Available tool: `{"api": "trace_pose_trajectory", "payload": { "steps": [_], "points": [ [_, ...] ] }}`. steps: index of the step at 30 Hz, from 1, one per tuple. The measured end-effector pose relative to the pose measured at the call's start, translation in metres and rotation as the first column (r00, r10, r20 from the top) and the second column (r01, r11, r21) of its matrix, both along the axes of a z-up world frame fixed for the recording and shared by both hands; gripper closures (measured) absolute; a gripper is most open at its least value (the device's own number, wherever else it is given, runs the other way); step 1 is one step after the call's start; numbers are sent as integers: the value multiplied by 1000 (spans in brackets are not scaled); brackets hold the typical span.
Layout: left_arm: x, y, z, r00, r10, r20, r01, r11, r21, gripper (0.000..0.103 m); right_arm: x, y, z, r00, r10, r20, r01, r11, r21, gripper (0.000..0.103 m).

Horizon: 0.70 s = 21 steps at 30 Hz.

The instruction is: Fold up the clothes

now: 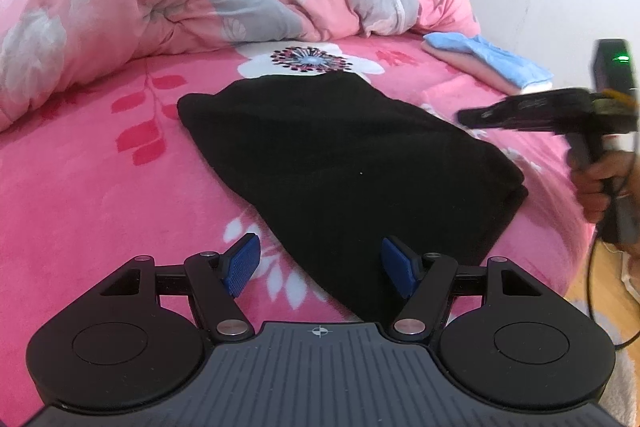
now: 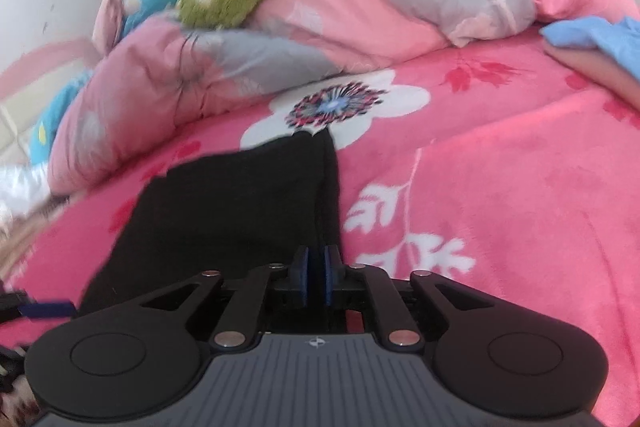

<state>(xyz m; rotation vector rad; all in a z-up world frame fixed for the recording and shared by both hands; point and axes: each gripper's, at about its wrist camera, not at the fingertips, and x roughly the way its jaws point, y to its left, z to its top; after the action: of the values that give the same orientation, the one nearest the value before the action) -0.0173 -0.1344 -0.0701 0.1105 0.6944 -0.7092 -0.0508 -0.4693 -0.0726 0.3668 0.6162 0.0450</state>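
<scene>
Your left gripper (image 1: 320,267) has its fingers wide apart over the near end of the black garment (image 1: 340,163), folded flat on the pink bed (image 1: 100,187). Your right gripper (image 2: 316,269) looks pinched together, nothing visibly held (blurry).

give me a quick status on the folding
Left gripper open, empty. Right gripper shut, grip on cloth unclear. Black garment folded flat on the pink bedspread. Nothing in the way.

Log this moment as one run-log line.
left tongs open above black garment | right tongs shut, empty | garment folded on pink bedspread
</scene>
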Motion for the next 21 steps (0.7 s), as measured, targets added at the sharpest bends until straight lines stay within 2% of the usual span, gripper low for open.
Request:
{"api": "trace_pose_trajectory", "payload": {
  "steps": [1,3,4,8,12,16,17,21],
  "points": [
    [0,2,1,1000,1,-2,-1,1000,-3,36,-8,-5,3,1000,-14,6,14,1000,24,88],
    [0,6,5,1000,0,-15,0,1000,-13,36,-24,-14,9,999,-42,16,41,997,71,73],
    [-1,9,7,1000,-5,-28,5,1000,-21,36,-32,-19,12,998,-56,21,54,994,94,71],
    [-10,20,13,997,-35,-73,32,999,-40,36,-60,-33,7,996,-93,-7,92,964,249,71],
    [-32,21,18,996,-74,-47,74,997,2,38,-78,-37,-7,992,-127,-27,127,918,377,71],
    [-46,16,17,994,-89,-66,90,996,11,43,-82,-34,-14,992,-123,-30,124,902,413,71],
    [-45,15,16,993,-82,-87,82,997,-1,48,-82,-34,-14,992,-122,-34,125,902,414,71],
    [-35,22,9,978,-29,-206,12,996,-86,50,-81,-35,-16,992,-118,-34,121,896,428,71]
  ]
}}
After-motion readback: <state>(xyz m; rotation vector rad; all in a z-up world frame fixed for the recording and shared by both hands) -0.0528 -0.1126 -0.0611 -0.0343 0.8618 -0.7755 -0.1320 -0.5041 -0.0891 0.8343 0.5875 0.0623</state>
